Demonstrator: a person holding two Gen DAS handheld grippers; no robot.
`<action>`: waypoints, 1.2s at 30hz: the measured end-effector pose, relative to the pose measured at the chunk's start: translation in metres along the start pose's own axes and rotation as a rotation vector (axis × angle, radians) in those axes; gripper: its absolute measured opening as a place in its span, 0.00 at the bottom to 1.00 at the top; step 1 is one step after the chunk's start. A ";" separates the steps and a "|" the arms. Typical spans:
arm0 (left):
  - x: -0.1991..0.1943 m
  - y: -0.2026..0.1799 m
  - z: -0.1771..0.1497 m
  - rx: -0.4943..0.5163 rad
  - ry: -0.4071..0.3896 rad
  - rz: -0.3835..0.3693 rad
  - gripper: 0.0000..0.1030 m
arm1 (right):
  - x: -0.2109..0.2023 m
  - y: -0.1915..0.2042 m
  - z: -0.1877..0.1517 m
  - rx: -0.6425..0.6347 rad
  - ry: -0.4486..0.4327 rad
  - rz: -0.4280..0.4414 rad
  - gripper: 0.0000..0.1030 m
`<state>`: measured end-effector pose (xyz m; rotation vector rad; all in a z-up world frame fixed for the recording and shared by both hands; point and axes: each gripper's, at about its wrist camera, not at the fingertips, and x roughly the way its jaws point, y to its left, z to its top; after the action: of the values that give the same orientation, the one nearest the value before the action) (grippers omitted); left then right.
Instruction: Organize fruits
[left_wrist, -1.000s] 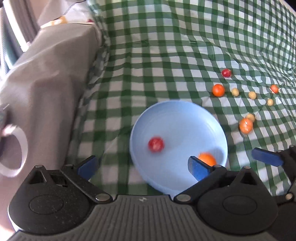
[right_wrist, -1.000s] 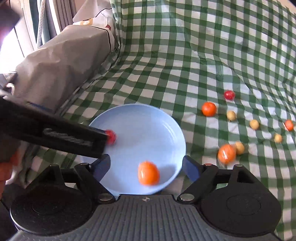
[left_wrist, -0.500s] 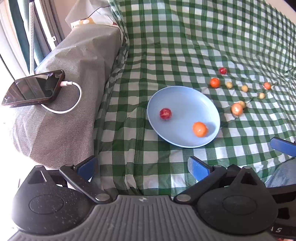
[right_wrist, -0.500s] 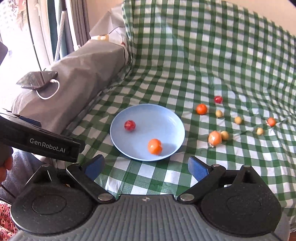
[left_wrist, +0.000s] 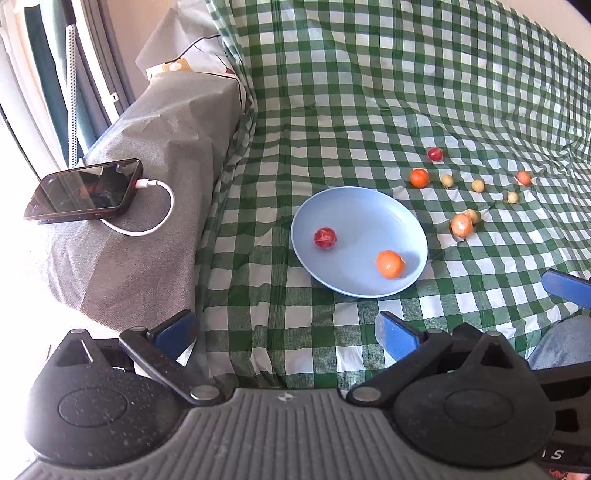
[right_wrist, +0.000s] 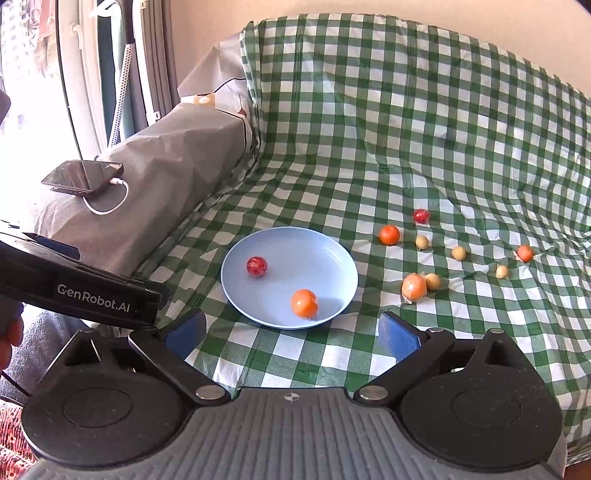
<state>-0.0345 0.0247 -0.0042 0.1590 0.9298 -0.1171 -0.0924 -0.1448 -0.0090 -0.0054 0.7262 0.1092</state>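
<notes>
A light blue plate (left_wrist: 362, 218) (right_wrist: 295, 254) lies on the green checked cloth and holds a red fruit (left_wrist: 325, 238) (right_wrist: 256, 266) and an orange fruit (left_wrist: 389, 264) (right_wrist: 304, 303). Right of the plate, several loose fruits lie scattered: an orange one (right_wrist: 389, 235), a red one (right_wrist: 421, 215), a wrapped orange one (right_wrist: 413, 287) and small tan ones (right_wrist: 458, 253). My left gripper (left_wrist: 284, 326) hangs open and empty, short of the plate. My right gripper (right_wrist: 291, 330) is also back from the plate, its jaws opening with nothing between them.
A black phone (left_wrist: 85, 194) (right_wrist: 83, 177) on a white charging cable rests on the grey-covered armrest (left_wrist: 155, 155) at the left. The cloth rises up a backrest behind the fruits. The left gripper's black body (right_wrist: 85, 295) crosses the right wrist view's left side.
Both grippers have drawn back and up from the plate, so it now looks smaller and farther. The orange fruit has come to rest near the plate's front rim.
</notes>
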 end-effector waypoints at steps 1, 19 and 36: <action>0.000 0.000 -0.001 0.001 0.003 0.000 1.00 | 0.000 0.001 0.000 0.000 0.000 0.000 0.97; 0.002 0.003 -0.001 -0.007 0.023 -0.006 1.00 | 0.000 0.001 -0.002 -0.001 0.010 0.003 0.97; 0.017 -0.005 0.003 0.014 0.066 -0.007 1.00 | 0.011 -0.005 -0.005 0.039 0.033 0.012 0.97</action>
<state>-0.0232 0.0185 -0.0164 0.1735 0.9958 -0.1252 -0.0866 -0.1486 -0.0203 0.0338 0.7616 0.1064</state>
